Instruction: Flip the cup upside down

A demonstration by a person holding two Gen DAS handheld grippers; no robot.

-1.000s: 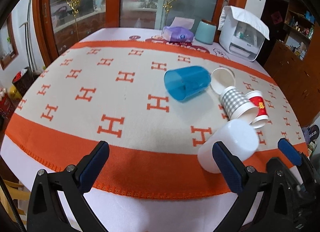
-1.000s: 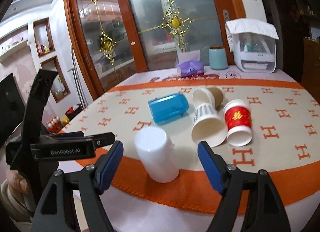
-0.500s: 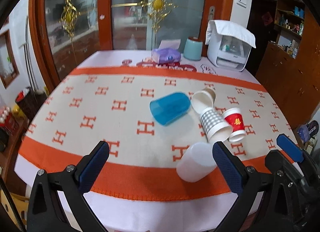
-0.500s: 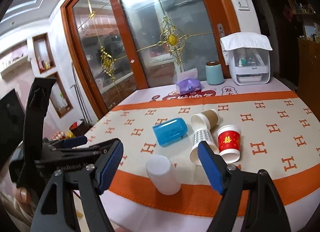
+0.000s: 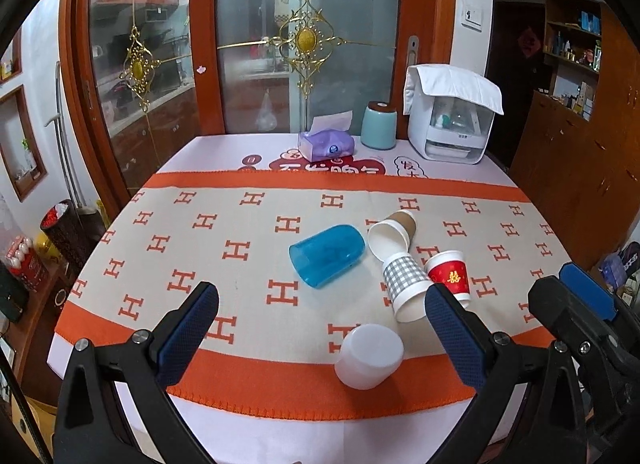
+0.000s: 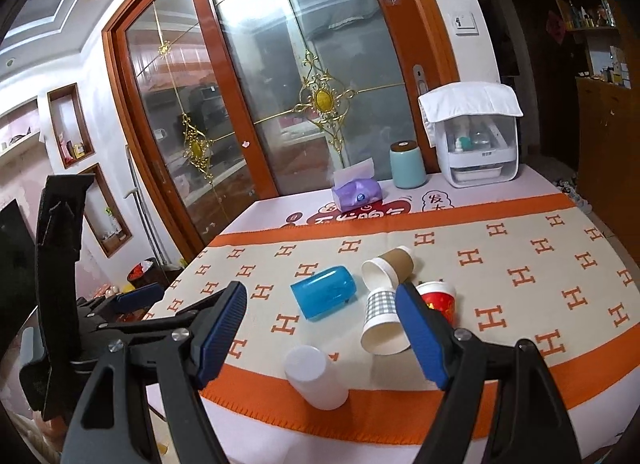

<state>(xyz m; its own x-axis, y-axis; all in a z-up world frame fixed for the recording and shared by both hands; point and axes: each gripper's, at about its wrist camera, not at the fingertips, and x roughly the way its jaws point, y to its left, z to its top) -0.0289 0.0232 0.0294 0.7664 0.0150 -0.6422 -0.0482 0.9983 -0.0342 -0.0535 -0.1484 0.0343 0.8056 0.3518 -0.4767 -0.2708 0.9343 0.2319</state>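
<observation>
White cup point(image 5: 369, 356) stands mouth-down on the orange border, just ahead of and between the left claw point(image 5: 320, 334) fingers — looks flipped. Both claws gape, holding nothing; right claw point(image 6: 320, 336) hangs above it. Blue cup point(image 5: 327, 260) lies sideways beyond — likely the next target.

Open cloth to the left, a knot of cups to the right

The white cup point(image 5: 369, 356) stands upside down on the orange border with bare cloth point(image 5: 180, 232) on its left and near sides. Behind it, the blue cup point(image 5: 327, 260), brown cup point(image 5: 394, 231), checked cup point(image 5: 405, 284) and red cup point(image 5: 448, 275) crowd together; the checked cup's mouth lies near the white cup. Tissue box point(image 5: 326, 143), canister point(image 5: 378, 125) and appliance point(image 5: 450, 119) line the far edge.
</observation>
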